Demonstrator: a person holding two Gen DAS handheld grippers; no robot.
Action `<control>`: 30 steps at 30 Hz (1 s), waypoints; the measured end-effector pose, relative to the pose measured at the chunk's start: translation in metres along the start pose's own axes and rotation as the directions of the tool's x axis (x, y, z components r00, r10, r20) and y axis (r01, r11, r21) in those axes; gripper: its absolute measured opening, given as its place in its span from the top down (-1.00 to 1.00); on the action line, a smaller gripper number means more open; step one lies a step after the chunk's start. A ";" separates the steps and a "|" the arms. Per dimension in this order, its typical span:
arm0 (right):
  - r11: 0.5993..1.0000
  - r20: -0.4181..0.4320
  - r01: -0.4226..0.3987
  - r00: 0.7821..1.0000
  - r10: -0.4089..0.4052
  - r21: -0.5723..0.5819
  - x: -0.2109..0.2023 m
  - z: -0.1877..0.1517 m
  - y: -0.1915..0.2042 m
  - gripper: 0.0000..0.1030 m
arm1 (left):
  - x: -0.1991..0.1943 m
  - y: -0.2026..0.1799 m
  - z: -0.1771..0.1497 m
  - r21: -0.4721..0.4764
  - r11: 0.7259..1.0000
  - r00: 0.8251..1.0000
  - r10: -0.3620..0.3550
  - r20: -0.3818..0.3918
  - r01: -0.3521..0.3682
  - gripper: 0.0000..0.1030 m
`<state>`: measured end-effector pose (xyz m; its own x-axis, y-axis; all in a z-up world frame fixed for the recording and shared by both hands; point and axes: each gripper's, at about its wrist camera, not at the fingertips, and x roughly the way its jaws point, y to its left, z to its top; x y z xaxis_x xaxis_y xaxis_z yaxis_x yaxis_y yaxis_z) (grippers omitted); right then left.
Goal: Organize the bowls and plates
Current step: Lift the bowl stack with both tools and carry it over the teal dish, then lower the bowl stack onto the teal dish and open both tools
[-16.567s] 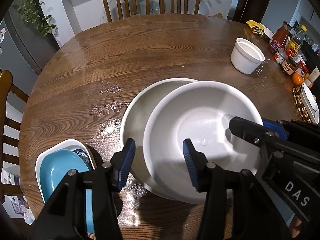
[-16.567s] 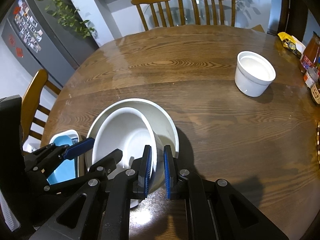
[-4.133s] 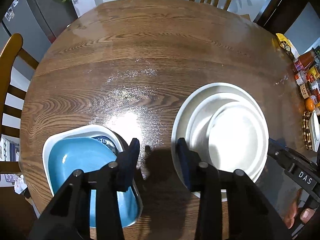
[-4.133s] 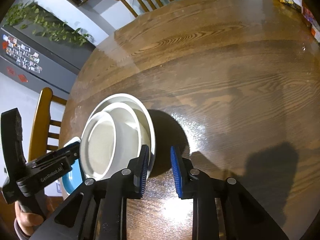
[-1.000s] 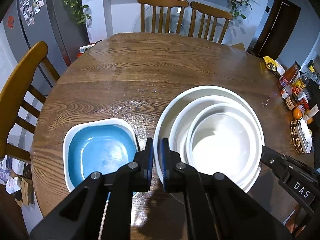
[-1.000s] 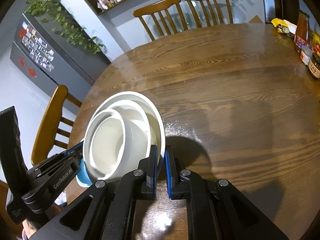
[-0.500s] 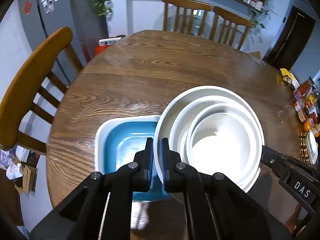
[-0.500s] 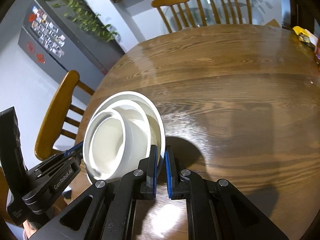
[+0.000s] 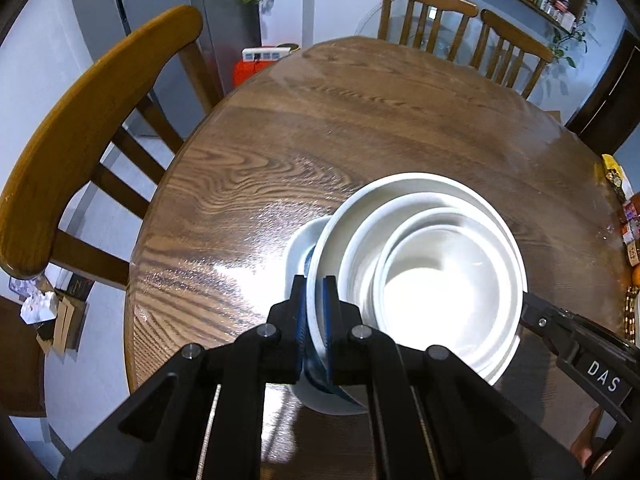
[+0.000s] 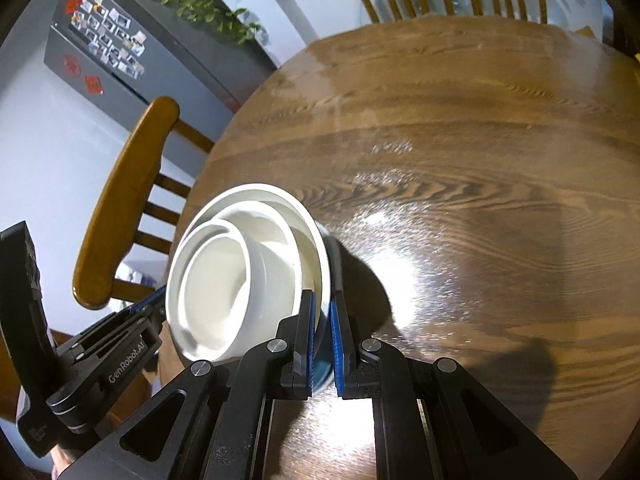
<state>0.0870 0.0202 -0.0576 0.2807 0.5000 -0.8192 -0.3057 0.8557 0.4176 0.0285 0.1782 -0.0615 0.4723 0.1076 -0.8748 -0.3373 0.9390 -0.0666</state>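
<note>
1. The left gripper [image 9: 314, 320] is clamped narrow on the near-left rim of the white plate [image 9: 340, 240]. The right gripper [image 10: 322, 336] pinches the same plate's opposite rim, so the plate hangs between the two.
2. The plate carries a wide white bowl [image 9: 360, 248] with a smaller bowl [image 9: 444, 288] nested inside. It sits over the blue dish [image 10: 322, 372] and the white square dish [image 9: 298, 248] underneath; whether it touches them I cannot tell.
3. Risk: both holds are thin rim pinches on glazed ware. If either hand dips or drifts, the plate would likely tilt and the loose bowls slide or tip out.
4. Risk: lowering off-centre onto the blue dish could leave the stack rocking, and it lies near the worktop [image 9: 360, 120] edge on the left.
5. Room: beyond the stack the worktop is wide and bare. A chair [image 9: 92, 120] stands close at the left edge, and jars [image 9: 630, 220] crowd the far right rim.
</note>
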 end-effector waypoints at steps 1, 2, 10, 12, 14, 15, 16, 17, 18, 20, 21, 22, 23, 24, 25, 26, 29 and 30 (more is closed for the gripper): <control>1.000 -0.005 0.000 1.000 0.000 0.001 0.002 0.000 0.001 0.79 | 0.002 0.001 0.000 -0.001 1.000 1.000 0.001 -0.004 -0.001 0.95; 1.000 -0.009 0.000 1.000 0.001 0.002 0.004 0.001 0.001 0.79 | 0.004 0.002 0.000 -0.001 1.000 1.000 0.002 -0.007 -0.002 0.95; 1.000 -0.019 0.010 1.000 -0.010 0.013 0.011 0.003 0.003 0.79 | 0.010 0.008 0.003 0.011 1.000 1.000 -0.002 -0.011 0.002 0.95; 1.000 -0.018 0.014 1.000 -0.013 0.012 0.011 0.003 0.003 0.79 | 0.011 0.009 0.003 0.011 1.000 1.000 -0.006 -0.008 0.006 0.95; 1.000 -0.016 0.017 1.000 -0.016 0.015 0.012 0.003 0.004 0.79 | 0.012 0.009 0.003 0.014 1.000 1.000 -0.008 -0.006 0.008 0.94; 1.000 -0.015 0.019 1.000 -0.019 0.014 0.011 0.003 0.004 0.79 | 0.012 0.009 0.003 0.015 1.000 1.000 -0.009 -0.004 0.009 0.94; 1.000 -0.013 0.020 1.000 -0.019 0.015 0.011 0.003 0.004 0.79 | 0.012 0.009 0.003 0.016 1.000 1.000 -0.011 -0.002 0.011 0.94; 1.000 -0.011 0.019 1.000 -0.019 0.018 0.011 0.003 0.004 0.79 | 0.011 0.009 0.002 0.015 1.000 1.000 -0.013 -0.001 0.013 0.94; 1.000 -0.010 0.019 1.000 -0.019 0.020 0.011 0.003 0.003 0.79 | 0.011 0.009 0.002 0.015 1.000 1.000 -0.014 0.001 0.014 0.94; 1.000 -0.006 0.021 1.000 -0.020 0.023 0.012 0.002 0.004 0.79 | 0.011 0.010 0.001 0.013 1.000 1.000 -0.015 0.002 0.015 0.94; 0.999 -0.004 0.022 1.000 -0.022 0.023 0.011 0.002 0.004 0.79 | 0.011 0.010 0.001 0.012 1.000 1.000 -0.017 0.003 0.017 0.93; 0.999 0.001 0.029 1.000 -0.029 0.018 0.011 0.002 0.005 0.79 | 0.011 0.010 0.001 0.012 1.000 1.000 -0.017 0.002 0.017 0.93; 0.999 0.003 0.035 0.999 -0.035 0.015 0.010 0.002 0.006 0.79 | 0.011 0.010 0.001 0.012 1.000 1.000 -0.018 0.002 0.018 0.91; 0.999 0.005 0.039 0.999 -0.039 0.014 0.010 0.002 0.007 0.79 | 0.010 0.011 0.000 0.011 1.000 1.000 -0.014 0.004 0.014 0.89; 0.999 0.008 0.044 0.999 -0.044 0.012 0.010 0.002 0.007 0.79 | 0.010 0.011 0.001 0.011 1.000 1.000 -0.014 0.005 0.014 0.86; 0.999 0.011 0.051 0.999 -0.051 0.009 0.009 0.002 0.008 0.79 | 0.010 0.011 0.001 0.009 1.000 1.000 -0.017 0.004 0.017 0.85; 0.998 0.027 0.068 0.997 -0.069 0.006 0.006 0.002 0.008 0.79 | 0.010 0.014 0.001 -0.002 1.000 1.000 -0.016 0.008 0.016 0.60; 0.997 0.040 0.076 0.996 -0.077 0.003 0.003 0.003 0.008 0.79 | 0.009 0.016 0.001 -0.006 1.000 1.000 -0.007 0.012 0.007 0.51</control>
<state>0.0883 0.0288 -0.0557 0.3397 0.4380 -0.8323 -0.2802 0.8919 0.3550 0.0284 0.1945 -0.0696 0.4847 0.1048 -0.8684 -0.3385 0.9379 -0.0757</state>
